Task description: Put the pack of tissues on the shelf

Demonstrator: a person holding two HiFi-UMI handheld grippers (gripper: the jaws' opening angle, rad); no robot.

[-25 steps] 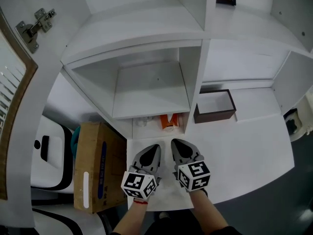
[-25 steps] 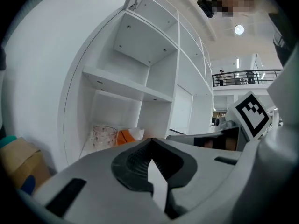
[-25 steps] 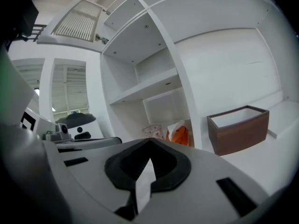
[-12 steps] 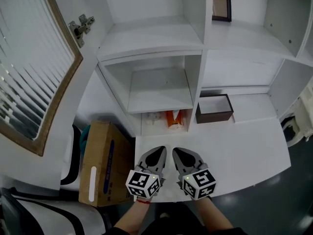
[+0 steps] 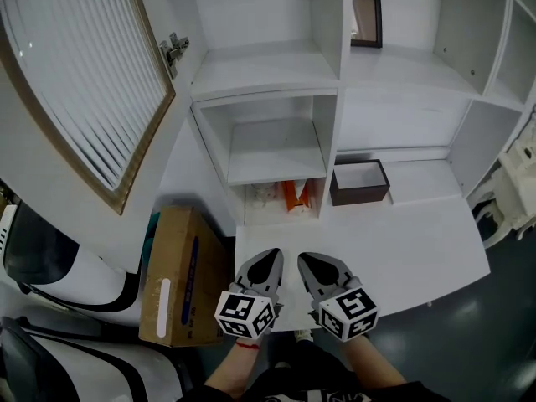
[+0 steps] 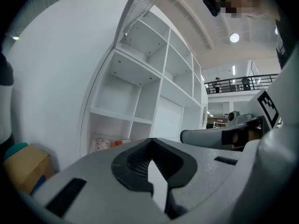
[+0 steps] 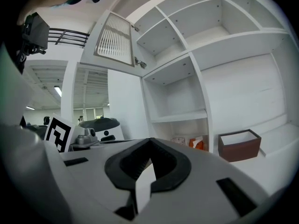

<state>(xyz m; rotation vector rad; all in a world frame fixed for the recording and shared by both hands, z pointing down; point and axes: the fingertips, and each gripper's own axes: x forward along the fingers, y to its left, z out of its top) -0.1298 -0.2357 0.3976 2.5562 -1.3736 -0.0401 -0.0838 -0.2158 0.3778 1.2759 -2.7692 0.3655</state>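
An orange pack of tissues (image 5: 293, 196) lies in the lowest cubby of the white shelf unit (image 5: 276, 99), beside a white patterned pack (image 5: 263, 196). Both packs also show in the right gripper view, the orange pack (image 7: 199, 143) to the right of the white one (image 7: 178, 140). Both grippers hover side by side over the front of the white desk (image 5: 402, 241), well short of the cubby. My left gripper (image 5: 270, 256) (image 6: 150, 141) is shut with nothing in it. My right gripper (image 5: 308, 260) (image 7: 149, 141) is likewise shut and holds nothing.
A brown open box (image 5: 358, 182) (image 7: 239, 144) stands on the desk right of the cubby. A louvred cabinet door (image 5: 84, 82) hangs open at upper left. A cardboard box (image 5: 180, 275) sits on the floor left of the desk. A picture frame (image 5: 366, 19) stands on an upper shelf.
The head view has swung and drawn back, so more of the open door and the upper shelves shows. Both grippers keep their side-by-side place, still shut.
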